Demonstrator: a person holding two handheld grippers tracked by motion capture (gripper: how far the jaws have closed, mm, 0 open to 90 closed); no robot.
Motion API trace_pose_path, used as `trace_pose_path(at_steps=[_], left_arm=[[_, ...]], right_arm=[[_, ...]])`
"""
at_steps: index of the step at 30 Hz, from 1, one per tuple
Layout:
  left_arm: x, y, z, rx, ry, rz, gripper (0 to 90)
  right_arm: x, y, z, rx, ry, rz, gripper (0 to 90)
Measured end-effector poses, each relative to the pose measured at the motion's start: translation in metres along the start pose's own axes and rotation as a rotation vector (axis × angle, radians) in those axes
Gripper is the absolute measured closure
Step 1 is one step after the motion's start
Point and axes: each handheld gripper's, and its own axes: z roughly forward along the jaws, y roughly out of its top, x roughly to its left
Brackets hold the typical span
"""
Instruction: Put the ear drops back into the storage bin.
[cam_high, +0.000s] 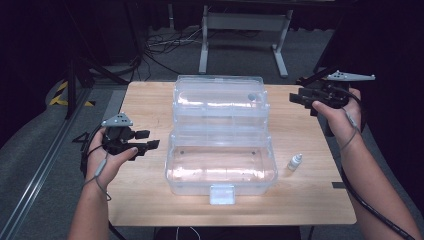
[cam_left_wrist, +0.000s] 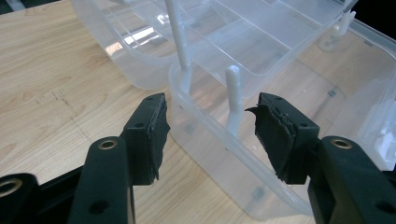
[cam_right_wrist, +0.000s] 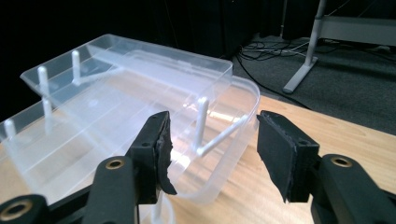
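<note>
Your two forearms enter from the near edge of the light wooden table (cam_high: 150, 200). Nearest on it stands the clear plastic organiser box (cam_high: 220, 170), its lower tub carrying a small white latch at the front and its lid thrown back toward the far edge, with a compartmented tray raised on white swing arms between tub and lid. Just right of the tub stands a small clear dropper bottle with a white cap (cam_high: 295, 161), apart from the box.

Your left gripper (cam_high: 145, 140) sits beside the tub's left end, jaws spread wide and empty. In the left gripper view, the left gripper (cam_left_wrist: 210, 128) frames the tub's rim and one white swing arm between its pads without touching either.

Your right gripper (cam_high: 300, 100) is held up off the table at the far right, level with the open lid, pointing toward the box. In the right gripper view, the right gripper (cam_right_wrist: 212, 144) has its jaws well apart and holds nothing; the raised tray and lid lie beyond them.
</note>
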Motion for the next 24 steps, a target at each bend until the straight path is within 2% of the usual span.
trace_pose_path(at_steps=[7, 15, 19, 24], left_arm=[[0.0, 0.0, -0.004, -0.003, -0.003, -0.002, 44.3], [0.001, 0.0, -0.004, 0.007, -0.004, -0.004, 43.7], [0.0, -0.001, -0.002, 0.018, -0.004, -0.002, 43.7], [0.0, -0.003, 0.0, 0.037, -0.011, 0.004, 43.8]], right_arm=[[0.007, -0.016, -0.016, 0.009, 0.025, -0.007, 45.1], [0.01, -0.035, -0.029, 0.066, 0.043, -0.029, 45.1], [0.011, -0.047, -0.035, 0.105, 0.045, -0.033, 44.8], [0.009, -0.062, -0.036, 0.187, 0.031, -0.04, 44.5]])
